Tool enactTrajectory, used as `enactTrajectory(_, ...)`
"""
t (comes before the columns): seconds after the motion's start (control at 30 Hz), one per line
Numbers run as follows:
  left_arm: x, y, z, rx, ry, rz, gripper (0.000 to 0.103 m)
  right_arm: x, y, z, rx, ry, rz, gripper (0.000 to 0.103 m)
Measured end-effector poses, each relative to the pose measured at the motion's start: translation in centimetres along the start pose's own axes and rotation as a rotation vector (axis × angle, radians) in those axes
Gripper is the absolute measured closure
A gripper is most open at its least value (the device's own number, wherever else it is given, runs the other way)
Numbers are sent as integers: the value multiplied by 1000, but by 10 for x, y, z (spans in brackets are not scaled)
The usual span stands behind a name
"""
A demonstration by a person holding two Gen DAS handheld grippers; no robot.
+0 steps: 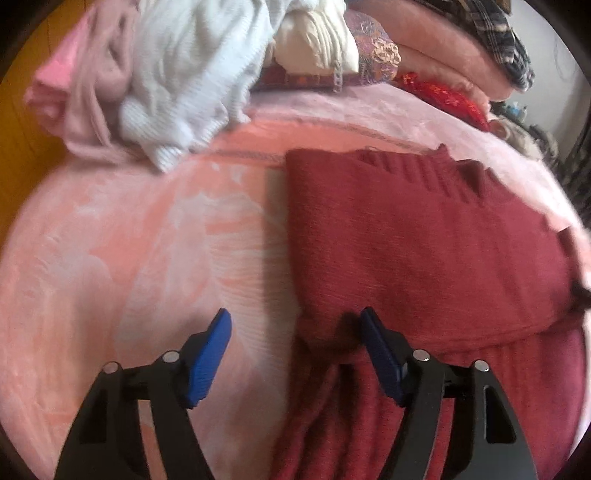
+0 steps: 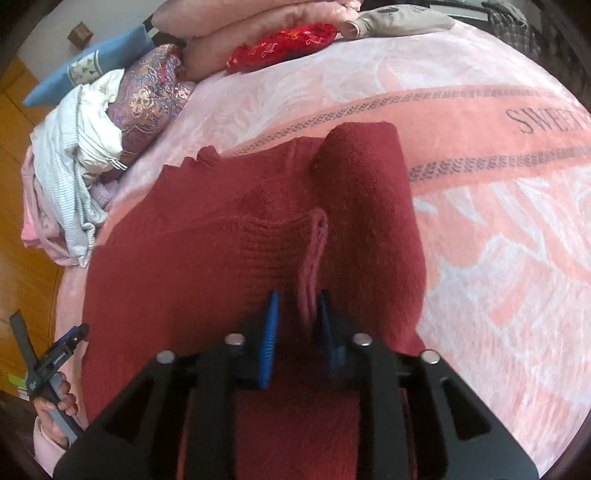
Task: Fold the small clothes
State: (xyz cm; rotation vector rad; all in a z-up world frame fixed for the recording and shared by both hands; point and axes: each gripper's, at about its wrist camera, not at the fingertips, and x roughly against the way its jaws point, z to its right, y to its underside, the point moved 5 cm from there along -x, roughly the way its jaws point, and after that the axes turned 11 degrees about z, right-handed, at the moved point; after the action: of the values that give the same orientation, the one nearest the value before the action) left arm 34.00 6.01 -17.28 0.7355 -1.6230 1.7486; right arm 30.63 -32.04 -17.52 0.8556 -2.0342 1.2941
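Observation:
A dark red knit sweater [image 1: 424,240] [image 2: 184,277] lies flat on a pink blanket [image 1: 129,240] [image 2: 498,258], with a sleeve [image 2: 369,203] folded over its body. My left gripper [image 1: 295,314] is open wide at the sweater's near left edge; one pad rests over the fabric, the other over the bare blanket. It also shows at the lower left of the right wrist view as the left gripper [image 2: 79,330], held by a hand [image 2: 61,398]. My right gripper [image 2: 297,317] stands narrowly open above the sweater, and a raised ridge of knit [image 2: 314,251] runs down between its pads, close to the right one.
A heap of white and pale pink clothes [image 1: 177,85] [image 2: 70,173] lies at the bed's far corner. Patterned pillows [image 2: 155,96], a red embroidered cushion [image 2: 284,40] and folded pink quilts [image 2: 221,33] line the head. Wooden floor [image 2: 22,258] borders the bed.

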Motion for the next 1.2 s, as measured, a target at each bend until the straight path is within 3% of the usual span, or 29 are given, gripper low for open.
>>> enactTrajectory(0.1, -13, 3, 6, 61, 102, -68, 20, 8, 6, -4, 27, -5, -6, 75)
enactTrajectory(0.17, -20, 7, 6, 78, 95, -76, 23, 8, 8, -3, 38, -4, -10, 75)
enactTrajectory(0.23, -19, 7, 10, 56, 94, -51, 45, 3, 8, -2, 25, -9, -13, 75)
enactTrajectory(0.27, -17, 6, 12, 53, 116, -49, 68, 0, 8, -1, 9, -16, -15, 76)
enactTrajectory(0.3, -13, 5, 13, 60, 113, -40, 78, -1, 9, 0, 7, -17, -16, 76)
enactTrajectory(0.47, -6, 1, 7, 10, 54, -7, 83, -15, 20, 6, 9, 18, -43, 83)
enactTrajectory(0.57, -14, 6, 2, 43, 62, -22, 82, -14, 19, 6, -6, 23, -43, 83)
enactTrajectory(0.63, -9, 5, 7, 11, 54, -18, 77, -4, 20, 3, -7, 4, -51, 78)
enactTrajectory(0.73, 11, 4, 10, -45, 16, 2, 55, 29, 24, 2, -17, -30, -60, 67)
enactTrajectory(0.8, 31, 10, 8, -77, -3, 7, 36, 60, 32, 4, -11, -46, -67, 58)
enactTrajectory(0.87, 53, 24, 4, -107, 6, -5, 21, 94, 50, 5, 17, -60, -99, 57)
enactTrajectory(0.97, 91, 59, -6, -137, 16, -45, 17, 132, 85, 11, 27, -54, -158, 46)
enactTrajectory(1.2, 146, 152, -19, -92, 69, -196, 15, 200, 185, 28, 20, -44, -291, 41)
